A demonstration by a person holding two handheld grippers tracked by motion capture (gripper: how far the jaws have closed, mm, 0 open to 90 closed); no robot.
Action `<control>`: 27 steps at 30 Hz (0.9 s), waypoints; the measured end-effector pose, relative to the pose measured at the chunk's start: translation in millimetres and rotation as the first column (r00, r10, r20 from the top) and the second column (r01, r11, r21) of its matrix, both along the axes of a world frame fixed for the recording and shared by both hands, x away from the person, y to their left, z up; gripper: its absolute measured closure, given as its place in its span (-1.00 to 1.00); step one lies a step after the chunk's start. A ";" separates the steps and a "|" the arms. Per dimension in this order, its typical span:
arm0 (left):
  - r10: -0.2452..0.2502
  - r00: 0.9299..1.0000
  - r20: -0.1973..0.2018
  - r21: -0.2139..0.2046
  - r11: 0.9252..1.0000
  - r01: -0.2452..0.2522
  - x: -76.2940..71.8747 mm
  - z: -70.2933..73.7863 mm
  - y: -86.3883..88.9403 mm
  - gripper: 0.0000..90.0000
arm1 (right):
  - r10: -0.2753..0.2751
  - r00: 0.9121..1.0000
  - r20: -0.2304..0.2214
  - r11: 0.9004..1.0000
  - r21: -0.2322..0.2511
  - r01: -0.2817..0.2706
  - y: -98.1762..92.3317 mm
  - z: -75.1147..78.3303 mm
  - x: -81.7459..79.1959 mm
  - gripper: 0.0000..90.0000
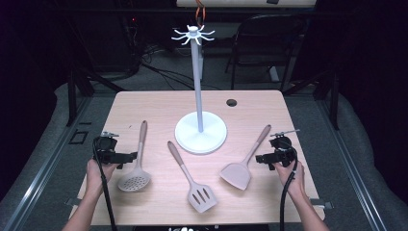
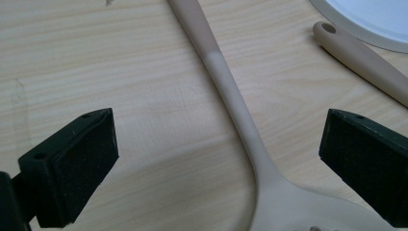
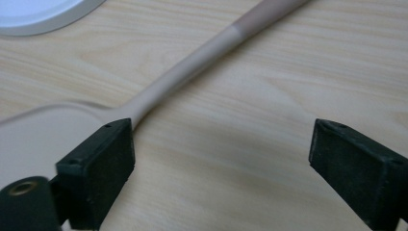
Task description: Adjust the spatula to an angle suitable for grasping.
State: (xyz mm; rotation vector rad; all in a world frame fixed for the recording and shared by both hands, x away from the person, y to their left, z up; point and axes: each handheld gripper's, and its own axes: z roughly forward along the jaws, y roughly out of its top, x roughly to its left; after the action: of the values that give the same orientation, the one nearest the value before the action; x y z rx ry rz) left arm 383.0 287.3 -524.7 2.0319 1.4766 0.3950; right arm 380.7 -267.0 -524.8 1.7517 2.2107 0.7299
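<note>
Three beige utensils lie on the wooden table [image 1: 154, 103]: a perforated skimmer [image 1: 136, 166] at left, a slotted turner [image 1: 192, 180] in the middle, and a solid turner [image 1: 243, 166] at right. A person's left hand holds my left gripper [image 1: 129, 156] just left of the skimmer's handle. In the left gripper view this gripper [image 2: 219, 127] is open, and the skimmer's handle [image 2: 231, 96] runs across the table between the jaws, clear of both pads. My right gripper [image 1: 261, 158] sits right of the solid turner. It [image 3: 221, 139] is open too, with the turner's handle [image 3: 192, 57] beyond its left pad.
A white utensil stand [image 1: 200, 130] with a tall pole and a ring of hooks [image 1: 193, 34] stands at the table's centre, its base close behind the slotted turner's handle. A cable hole [image 1: 231, 102] is at the back right. A dark chair [image 1: 269, 38] stands beyond the table.
</note>
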 end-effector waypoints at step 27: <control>0.024 0.999 0.027 0.032 0.999 -0.025 2.0 2.6 -0.1 -1.00 | 0.015 0.996 -0.090 0.995 -0.100 -0.024 47.5 -27.1 37.4 -0.29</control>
State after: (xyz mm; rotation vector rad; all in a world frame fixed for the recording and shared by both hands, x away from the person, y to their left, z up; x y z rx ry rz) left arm 384.9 287.1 -522.0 2.0272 1.4895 0.4574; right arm 418.0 -219.5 -551.9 1.7485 2.2824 0.5437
